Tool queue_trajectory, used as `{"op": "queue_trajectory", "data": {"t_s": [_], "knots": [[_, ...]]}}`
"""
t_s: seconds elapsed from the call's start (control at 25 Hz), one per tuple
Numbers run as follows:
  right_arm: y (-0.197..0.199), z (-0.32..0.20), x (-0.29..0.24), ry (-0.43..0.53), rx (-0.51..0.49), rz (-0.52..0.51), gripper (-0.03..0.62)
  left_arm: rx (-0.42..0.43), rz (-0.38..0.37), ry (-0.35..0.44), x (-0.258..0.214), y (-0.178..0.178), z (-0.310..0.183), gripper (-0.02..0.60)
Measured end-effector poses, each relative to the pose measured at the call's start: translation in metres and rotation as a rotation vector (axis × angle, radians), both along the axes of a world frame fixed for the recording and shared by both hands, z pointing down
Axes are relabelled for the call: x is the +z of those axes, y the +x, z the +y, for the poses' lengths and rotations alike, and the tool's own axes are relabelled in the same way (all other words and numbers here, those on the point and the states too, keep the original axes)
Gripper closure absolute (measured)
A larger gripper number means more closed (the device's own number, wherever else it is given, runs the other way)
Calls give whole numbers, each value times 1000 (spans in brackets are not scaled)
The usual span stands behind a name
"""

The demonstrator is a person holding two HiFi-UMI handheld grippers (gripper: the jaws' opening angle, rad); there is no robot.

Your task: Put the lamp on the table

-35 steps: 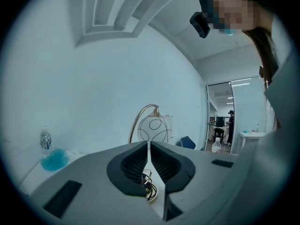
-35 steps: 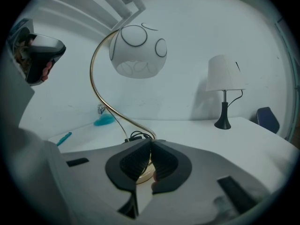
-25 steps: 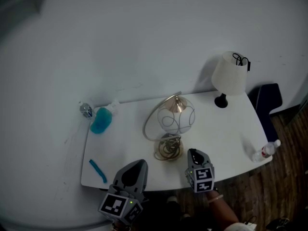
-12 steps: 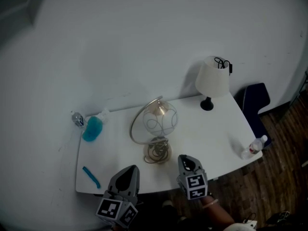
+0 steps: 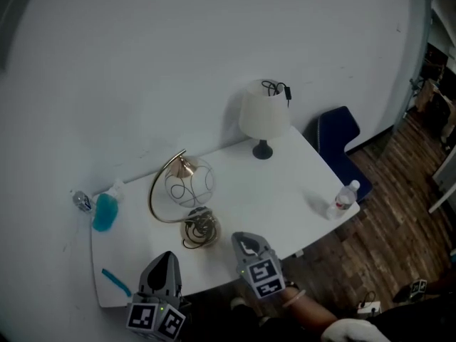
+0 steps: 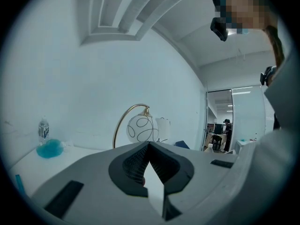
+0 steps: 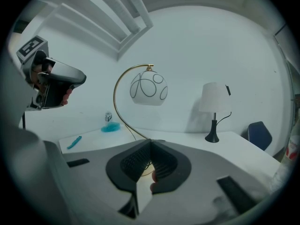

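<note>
Two lamps stand on the white table (image 5: 285, 191). An arc lamp (image 5: 182, 187) with a gold hoop and a white patterned globe rests mid-table, its cord coiled at its base (image 5: 199, 230). A white-shade lamp (image 5: 263, 112) stands at the back edge, with a black cord hanging over its shade. My left gripper (image 5: 165, 256) and right gripper (image 5: 244, 238) hover at the table's front edge, both shut and holding nothing. The globe (image 6: 139, 128) shows just past the left jaws. In the right gripper view the arc lamp (image 7: 148, 89) and the shade lamp (image 7: 214, 99) are ahead.
A blue flask (image 5: 105, 211) and a small bottle (image 5: 82, 201) sit at the table's back left. A teal pen (image 5: 114, 282) lies at the front left, and a water bottle (image 5: 340, 199) stands at the right edge. A dark blue chair (image 5: 338, 144) stands to the right on the wood floor.
The head view has swung right, so the table and both lamps now sit further left in the frame. Both grippers stay shut at the front edge, lower and further left.
</note>
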State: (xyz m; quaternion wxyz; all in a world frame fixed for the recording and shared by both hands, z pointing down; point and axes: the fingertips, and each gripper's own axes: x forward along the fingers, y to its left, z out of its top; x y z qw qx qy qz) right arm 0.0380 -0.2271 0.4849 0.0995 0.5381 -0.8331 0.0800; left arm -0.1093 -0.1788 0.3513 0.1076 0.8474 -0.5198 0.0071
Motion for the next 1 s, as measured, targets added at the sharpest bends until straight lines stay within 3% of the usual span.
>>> {"op": "queue_trajectory", "data": {"t_s": [1.0], "knots": [[23, -1, -2, -6, 58, 30, 592, 50, 19, -25, 11, 16, -19, 572]]}}
